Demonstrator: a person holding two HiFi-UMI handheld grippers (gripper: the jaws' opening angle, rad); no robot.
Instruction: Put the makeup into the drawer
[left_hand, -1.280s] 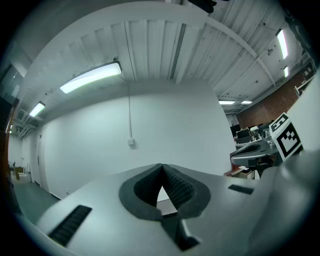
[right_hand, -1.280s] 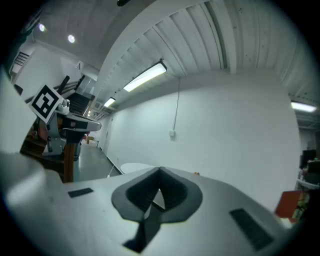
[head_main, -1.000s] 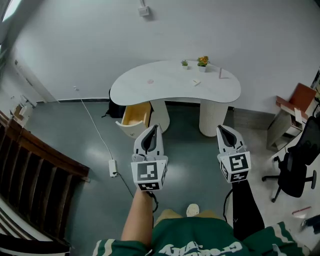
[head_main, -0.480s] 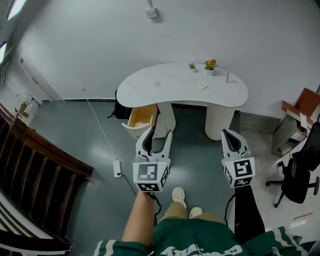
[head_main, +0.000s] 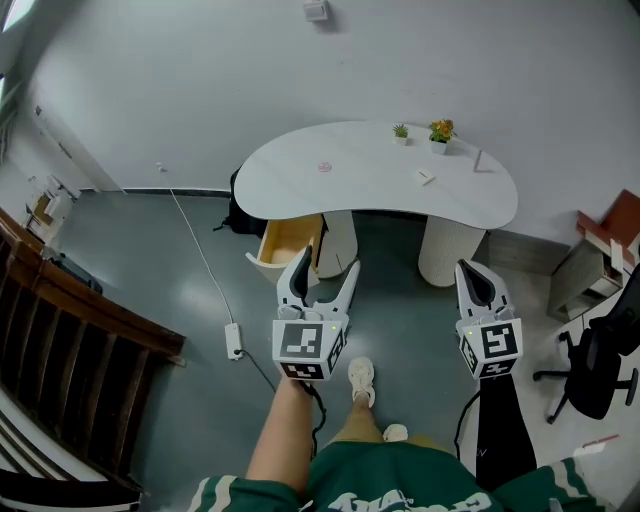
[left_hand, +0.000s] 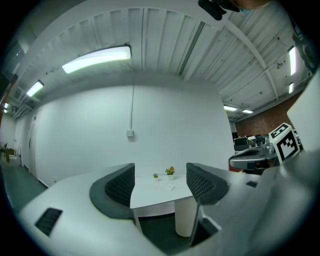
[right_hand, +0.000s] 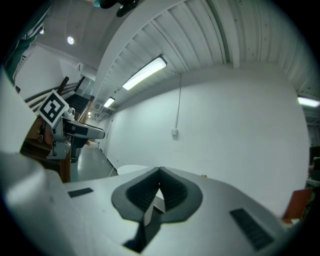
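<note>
Makeup (head_main: 426, 177): small bits on the table (head_main: 370, 190), can't tell which is which, well ahead of both my claws, untouched. Drawer (head_main: 285, 243) hangs open under the table, ahead of my left claw (head_main: 326, 272), ready to receive. Left claw's jaws have just been opening, now wide apart with nothing between, likely prepping a grab. Right claw (head_main: 472, 276) pressed together, empty, idle.

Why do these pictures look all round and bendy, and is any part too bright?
Head view: the wide lens curves the walls and floor, while the table stays sharp under soft, even light. Left gripper view: a dark round border frames it, and the ceiling lamp glares white. Right gripper view: it has the same round border and bent ceiling, with a bright strip lamp.
</note>
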